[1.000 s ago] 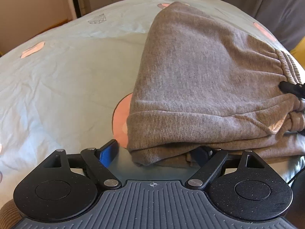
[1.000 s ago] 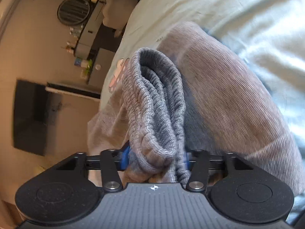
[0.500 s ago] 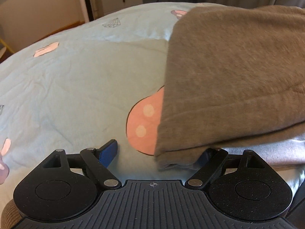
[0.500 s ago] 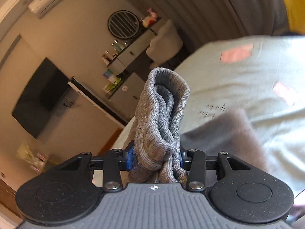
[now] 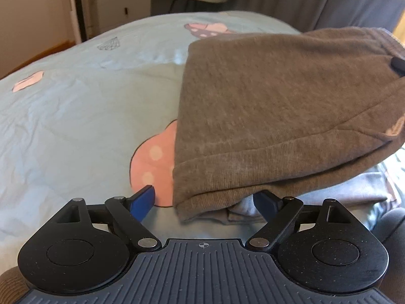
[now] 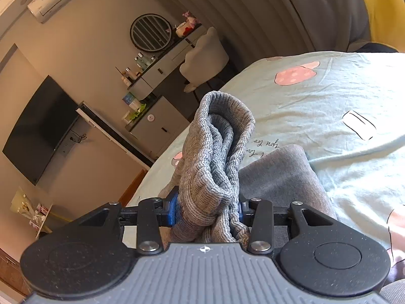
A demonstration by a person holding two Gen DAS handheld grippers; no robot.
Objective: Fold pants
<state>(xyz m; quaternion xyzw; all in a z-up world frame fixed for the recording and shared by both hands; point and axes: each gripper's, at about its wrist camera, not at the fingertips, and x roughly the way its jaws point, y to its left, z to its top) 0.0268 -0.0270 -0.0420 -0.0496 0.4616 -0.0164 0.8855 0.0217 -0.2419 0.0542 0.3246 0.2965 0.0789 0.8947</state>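
Grey-brown folded pants [image 5: 278, 106] are lifted above the light blue bedsheet [image 5: 76, 116], their near hem hanging just in front of my left gripper [image 5: 205, 200]. The left gripper is open, its blue pads [image 5: 143, 198] spread wide, the hem's left corner between them, untouched as far as I can see. My right gripper [image 6: 206, 209] is shut on the bunched ribbed waistband of the pants [image 6: 217, 152] and holds it up off the bed. The right gripper's black tip shows at the far right of the left wrist view [image 5: 397, 64].
The bed [image 6: 329, 106] has pink mushroom prints. Beyond it stand a grey cabinet [image 5: 121, 7], a white chair [image 6: 205, 53], a dresser with a round mirror [image 6: 151, 33] and a wall television [image 6: 38, 129]. Grey curtains hang behind the bed.
My right gripper has lifted the waistband upward, raising the folded pants off the bed. The left gripper has stayed open near the hem, and its view has tilted up a little.
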